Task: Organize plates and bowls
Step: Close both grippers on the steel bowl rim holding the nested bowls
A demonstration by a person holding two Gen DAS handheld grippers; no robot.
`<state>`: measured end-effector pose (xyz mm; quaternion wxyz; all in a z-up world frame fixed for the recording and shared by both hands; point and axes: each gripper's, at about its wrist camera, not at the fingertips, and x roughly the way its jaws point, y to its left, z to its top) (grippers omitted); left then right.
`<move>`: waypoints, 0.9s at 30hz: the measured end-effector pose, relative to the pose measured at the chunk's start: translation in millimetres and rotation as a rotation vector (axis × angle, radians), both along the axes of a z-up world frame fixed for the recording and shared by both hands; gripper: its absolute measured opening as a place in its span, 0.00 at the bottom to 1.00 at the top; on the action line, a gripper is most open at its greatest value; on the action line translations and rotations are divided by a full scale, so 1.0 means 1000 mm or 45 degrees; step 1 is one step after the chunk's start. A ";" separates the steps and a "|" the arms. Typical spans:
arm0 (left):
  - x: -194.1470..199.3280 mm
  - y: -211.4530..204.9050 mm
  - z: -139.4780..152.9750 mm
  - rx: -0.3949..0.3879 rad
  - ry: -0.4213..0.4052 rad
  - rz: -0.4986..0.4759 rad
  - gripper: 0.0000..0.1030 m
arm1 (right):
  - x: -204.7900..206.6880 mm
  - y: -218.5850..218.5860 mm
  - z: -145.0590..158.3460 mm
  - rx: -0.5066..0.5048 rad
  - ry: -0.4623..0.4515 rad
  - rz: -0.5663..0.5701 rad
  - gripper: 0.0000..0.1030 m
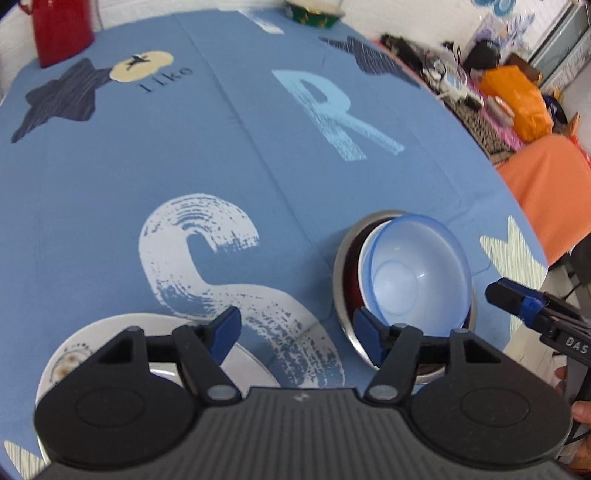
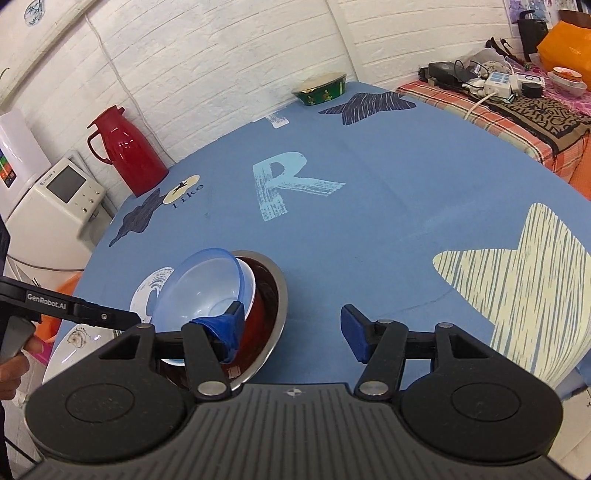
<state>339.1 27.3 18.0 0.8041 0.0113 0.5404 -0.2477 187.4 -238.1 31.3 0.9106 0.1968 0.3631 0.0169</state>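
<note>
Left wrist view: left tool (image 1: 297, 334) hovers spread, low over the tablecloth (image 1: 258, 166).

The white plate (image 1: 251, 363) at the surface's near edge is largely hidden behind the left gripper's body, its print too small to read. The steel bowl's (image 2: 275, 295) near rim is covered by the right gripper's fingers (image 2: 231, 325). The red jug (image 1: 61, 26) is cut off by the left view's top edge. Clutter on the side bed (image 1: 461, 85) is blurred.
</note>
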 end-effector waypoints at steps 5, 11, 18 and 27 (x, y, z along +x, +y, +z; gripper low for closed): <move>0.013 -0.007 -0.012 0.011 0.052 -0.028 0.65 | 0.001 -0.002 0.001 -0.031 0.016 0.000 0.42; 0.015 -0.013 -0.023 0.013 0.067 -0.009 0.67 | 0.006 -0.002 -0.006 -0.036 0.069 0.018 0.43; 0.011 -0.012 -0.026 0.008 0.033 -0.009 0.68 | 0.026 0.007 -0.016 -0.108 0.162 0.075 0.43; 0.010 -0.009 -0.027 -0.004 0.011 -0.003 0.73 | 0.039 0.005 -0.031 -0.073 0.219 0.043 0.50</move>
